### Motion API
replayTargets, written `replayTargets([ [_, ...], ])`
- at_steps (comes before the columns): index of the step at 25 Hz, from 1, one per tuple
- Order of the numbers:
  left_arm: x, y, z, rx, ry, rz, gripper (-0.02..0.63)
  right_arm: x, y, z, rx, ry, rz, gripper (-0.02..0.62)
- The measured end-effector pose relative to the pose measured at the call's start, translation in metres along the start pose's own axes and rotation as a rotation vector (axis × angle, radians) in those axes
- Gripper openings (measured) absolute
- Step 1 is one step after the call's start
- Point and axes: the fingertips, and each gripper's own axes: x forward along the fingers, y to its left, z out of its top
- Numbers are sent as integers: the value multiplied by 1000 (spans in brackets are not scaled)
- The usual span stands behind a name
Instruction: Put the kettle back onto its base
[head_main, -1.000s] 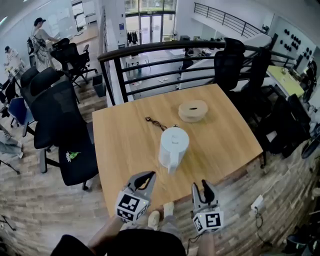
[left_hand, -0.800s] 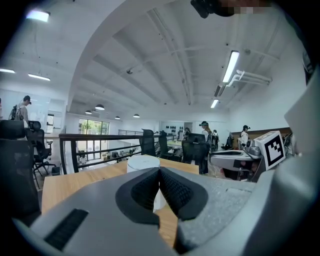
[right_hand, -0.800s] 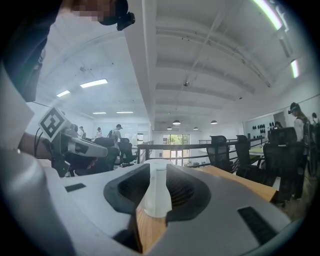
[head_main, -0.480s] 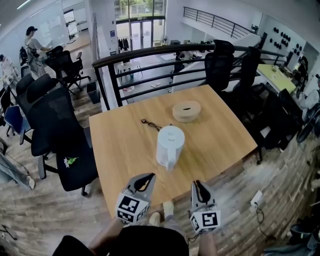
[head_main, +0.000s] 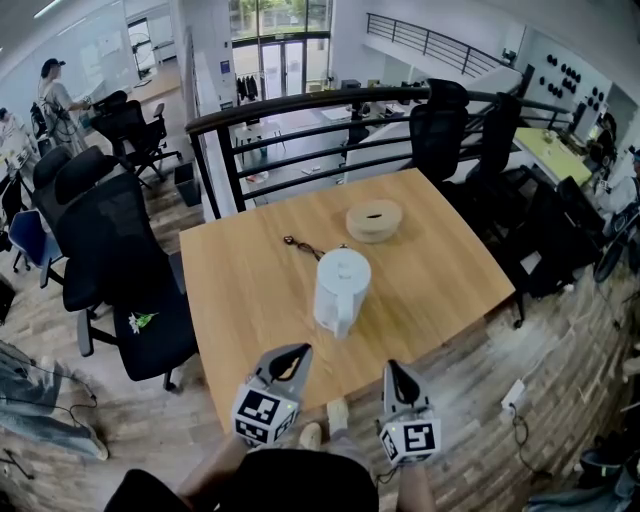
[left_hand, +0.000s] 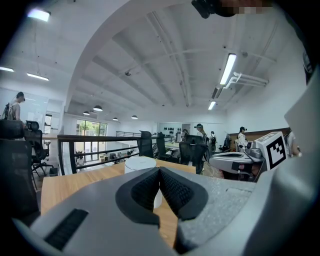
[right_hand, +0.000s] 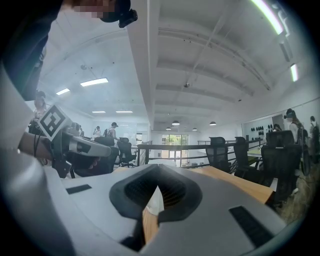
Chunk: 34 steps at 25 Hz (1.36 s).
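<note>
**Lower centre of the head view** — left gripper (head_main: 296, 351), marker cube toward the camera. Its jaws are closed tip to tip with nothing between them.

**Lower right of centre** — right gripper (head_main: 392, 367), jaws likewise pressed together and empty. The 2 grippers hover side by side at the near edge of the wooden table (head_main: 240, 300), well apart from everything on it.

**Middle of the frame** — 1 white kettle (head_main: 342, 288), upright on the bare wood with its lid on and its handle toward the near edge. It stands off its base.

**Just above and right of the kettle** — 1 round tan base (head_main: 374, 220), flat on the tabletop, near the kettle but not touching it.

**Left of the base** — 1 dark cord (head_main: 303, 246) lying on the wood.

**Beyond the far edge** — black railing (head_main: 300, 105).

**Upper left** — black office chairs (head_main: 115, 235).
</note>
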Motion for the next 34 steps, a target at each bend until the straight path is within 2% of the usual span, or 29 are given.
replayTargets([
  [12, 0, -4, 1, 2, 3, 5, 2, -1, 0, 5, -21, 1, 7, -3],
  [16, 1, -6, 2, 3, 6, 6, 2, -4, -3, 0, -21, 51, 3, -3],
  [24, 0, -7, 2, 8, 6, 6, 2, -5, -3, 2, -17, 23, 7, -3],
  [29, 2, -8, 2, 10, 8, 9, 2, -4, -4, 2, -17, 39, 8, -3],
  [34, 3, -11, 7, 12, -2, 13, 2, -4, -7, 12, -12, -27, 12, -3],
])
